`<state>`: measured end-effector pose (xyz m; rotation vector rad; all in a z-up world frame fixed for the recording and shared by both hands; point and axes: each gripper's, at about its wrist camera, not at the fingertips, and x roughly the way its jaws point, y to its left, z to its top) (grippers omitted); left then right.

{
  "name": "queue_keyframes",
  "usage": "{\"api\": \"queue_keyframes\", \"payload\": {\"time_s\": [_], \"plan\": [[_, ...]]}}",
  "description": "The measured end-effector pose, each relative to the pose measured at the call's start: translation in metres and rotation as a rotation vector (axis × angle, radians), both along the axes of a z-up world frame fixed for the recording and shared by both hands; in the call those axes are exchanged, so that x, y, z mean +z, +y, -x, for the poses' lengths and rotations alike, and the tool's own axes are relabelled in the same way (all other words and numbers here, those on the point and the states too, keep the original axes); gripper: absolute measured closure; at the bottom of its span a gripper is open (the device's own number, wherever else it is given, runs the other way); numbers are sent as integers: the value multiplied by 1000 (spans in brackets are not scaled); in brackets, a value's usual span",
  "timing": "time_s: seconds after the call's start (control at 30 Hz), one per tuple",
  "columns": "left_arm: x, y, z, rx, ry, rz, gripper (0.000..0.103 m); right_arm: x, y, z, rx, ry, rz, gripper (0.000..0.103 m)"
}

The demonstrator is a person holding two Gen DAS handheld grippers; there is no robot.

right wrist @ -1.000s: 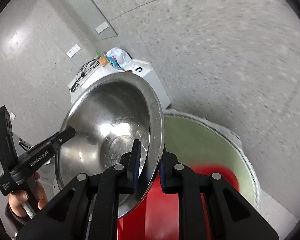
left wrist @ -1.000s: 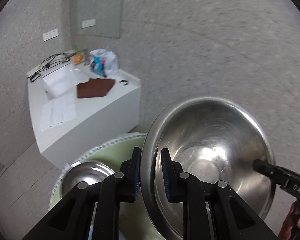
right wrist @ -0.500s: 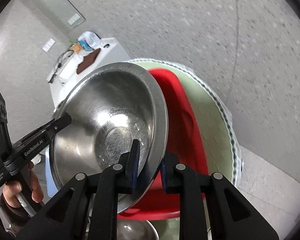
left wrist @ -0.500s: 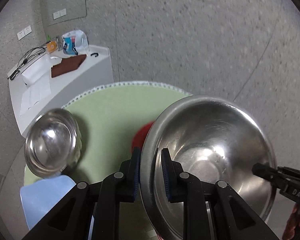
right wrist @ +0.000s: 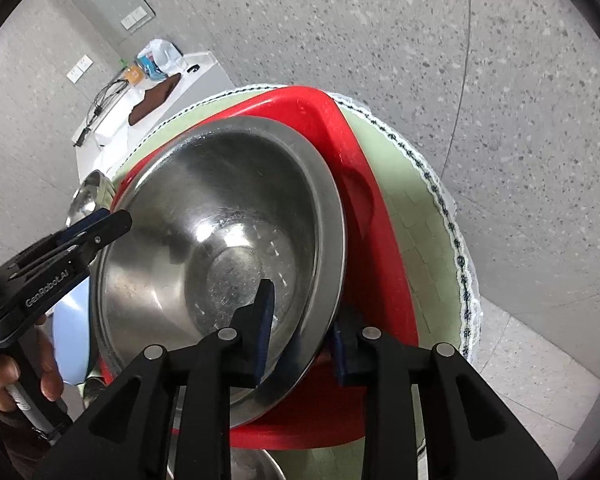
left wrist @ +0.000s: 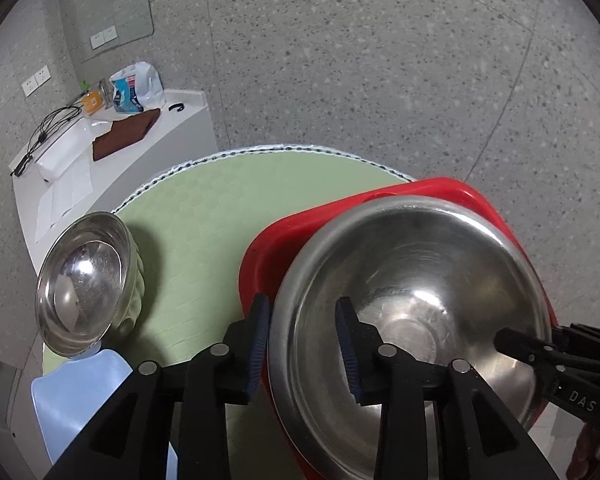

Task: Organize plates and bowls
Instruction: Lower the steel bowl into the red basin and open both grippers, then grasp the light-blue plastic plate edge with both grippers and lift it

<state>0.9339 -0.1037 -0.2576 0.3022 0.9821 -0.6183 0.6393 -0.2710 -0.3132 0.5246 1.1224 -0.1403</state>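
A large steel bowl [left wrist: 416, 308] sits in a red plastic basin [left wrist: 432, 190] on the round green table [left wrist: 220, 208]. My left gripper [left wrist: 304, 344] is open, its jaws straddling the bowl's left rim without gripping it. My right gripper [right wrist: 304, 328] is open too, its jaws either side of the bowl's [right wrist: 220, 248] right rim; the red basin [right wrist: 332, 128] shows behind. A smaller steel bowl [left wrist: 80, 280] rests in a pale green ribbed bowl [left wrist: 134, 296] at the table's left. The right gripper also shows at the right edge of the left wrist view [left wrist: 508, 340].
A light blue plate [left wrist: 76, 392] lies at the table's front left. A white side counter [left wrist: 112, 148] with a brown cloth, cables and a bag stands behind the table. Grey speckled floor surrounds the table. Another steel rim [right wrist: 256, 466] shows below the basin.
The large bowl has come down from mid-air into the red basin. Both grippers, shut on its rim before, have opened.
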Motion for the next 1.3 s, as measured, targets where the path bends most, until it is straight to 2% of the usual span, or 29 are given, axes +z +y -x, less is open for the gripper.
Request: {"api": "queue_keyframes", "payload": {"time_s": [0.1, 0.13, 0.2, 0.3, 0.43, 0.5, 0.53, 0.63, 0.73, 0.83, 0.9, 1.03, 1.13, 1.2, 1.27, 1.3], "plan": [[7, 12, 2, -22, 21, 37, 63, 3, 2, 1, -14, 4, -7, 54], [11, 18, 2, -26, 20, 52, 57, 6, 4, 3, -21, 5, -2, 50], [20, 30, 3, -31, 6, 92, 48, 13, 6, 6, -42, -1, 18, 47], [34, 60, 4, -31, -31, 123, 37, 30, 11, 14, -95, -14, 101, 44], [49, 125, 1, 12, -107, 113, 22, 63, 34, 26, -178, -58, 213, 43], [52, 157, 0, 52, -135, 100, 20, 79, 61, 27, -171, -98, 229, 43], [52, 179, -2, 77, -140, 95, 19, 85, 77, 25, -156, -120, 232, 39], [46, 228, -3, 135, -131, 87, 19, 98, 131, 16, -72, -188, 232, 35], [35, 269, 0, 186, -104, 81, 18, 98, 180, 1, 38, -228, 213, 33], [21, 297, 2, 222, -51, 76, 18, 80, 222, -22, 155, -195, 185, 33], [11, 309, 4, 229, -18, 68, 18, 61, 239, -37, 195, -129, 174, 33], [-11, 326, 8, 231, 82, 73, 19, 20, 263, -56, 226, -19, 179, 33], [-17, 327, 12, 198, 110, 76, 21, -1, 267, -63, 229, 38, 169, 34], [-19, 326, 14, 180, 134, 79, 29, -11, 267, -67, 221, 67, 154, 36], [-24, 330, 16, 154, 164, 87, 49, -20, 265, -69, 227, 88, 122, 47], [-26, 330, 16, 145, 175, 82, 55, -23, 264, -70, 232, 92, 99, 58]]}}
